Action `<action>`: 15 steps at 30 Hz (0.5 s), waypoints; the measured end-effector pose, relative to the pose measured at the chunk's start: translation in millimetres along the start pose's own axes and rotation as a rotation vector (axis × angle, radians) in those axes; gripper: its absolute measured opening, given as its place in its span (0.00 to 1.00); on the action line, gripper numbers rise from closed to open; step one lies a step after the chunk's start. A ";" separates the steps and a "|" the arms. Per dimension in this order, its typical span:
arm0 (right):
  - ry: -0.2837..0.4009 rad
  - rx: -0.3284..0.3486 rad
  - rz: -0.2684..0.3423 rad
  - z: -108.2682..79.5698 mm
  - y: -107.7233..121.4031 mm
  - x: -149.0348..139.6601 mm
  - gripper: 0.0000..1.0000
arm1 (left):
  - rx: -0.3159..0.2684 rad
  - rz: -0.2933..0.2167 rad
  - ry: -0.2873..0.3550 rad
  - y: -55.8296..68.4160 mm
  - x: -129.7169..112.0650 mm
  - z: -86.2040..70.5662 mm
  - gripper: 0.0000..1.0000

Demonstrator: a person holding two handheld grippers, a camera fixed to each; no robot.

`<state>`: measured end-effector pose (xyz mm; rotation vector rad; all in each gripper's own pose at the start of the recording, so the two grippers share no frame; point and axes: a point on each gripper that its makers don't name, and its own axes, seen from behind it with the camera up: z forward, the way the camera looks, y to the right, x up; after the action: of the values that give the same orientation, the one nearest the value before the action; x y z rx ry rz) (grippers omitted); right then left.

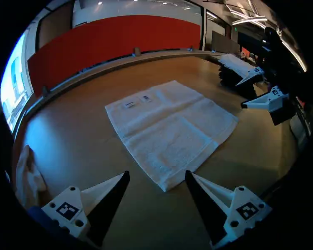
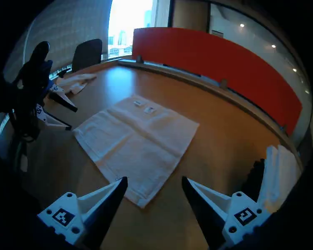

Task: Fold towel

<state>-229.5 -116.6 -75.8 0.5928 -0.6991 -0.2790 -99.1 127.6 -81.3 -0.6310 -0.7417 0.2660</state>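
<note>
A white towel [image 1: 173, 127] lies flat and unfolded on the wooden table [image 1: 81, 137], with two small tags near its far edge. In the left gripper view my left gripper [image 1: 157, 179] hangs open just short of the towel's near corner, and the right gripper [image 1: 251, 92] is seen open at the right, beyond the towel's side. In the right gripper view the same towel [image 2: 137, 143] spreads ahead of my open right gripper [image 2: 154, 185], whose fingers frame its near corner. The left gripper [image 2: 71, 118] stands open at the towel's left edge.
A stack of folded white and dark towels [image 1: 236, 68] sits at the table's right, seen close as the stack [image 2: 277, 177]. A crumpled white cloth [image 1: 27, 177] lies at the left, also seen as the cloth [image 2: 75, 81]. A red partition [image 1: 114, 39] and a chair [image 2: 86, 54] stand behind.
</note>
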 end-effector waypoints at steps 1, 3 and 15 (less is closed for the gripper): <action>-0.006 0.001 0.000 1.3 -0.6 -3.2 1.00 | -0.002 -0.001 -0.005 0.7 -1.9 1.2 0.98; -0.019 0.004 0.001 4.1 -1.8 -10.1 1.00 | -0.005 -0.003 -0.014 2.3 -5.9 3.8 0.98; -0.090 0.027 -0.006 14.1 -7.9 -44.3 1.00 | -0.037 0.011 -0.074 13.0 -23.5 13.3 0.98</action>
<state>-272.0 -109.8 -94.9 0.6114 -0.7889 -0.3032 -125.3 133.3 -94.6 -0.6636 -0.8159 0.2873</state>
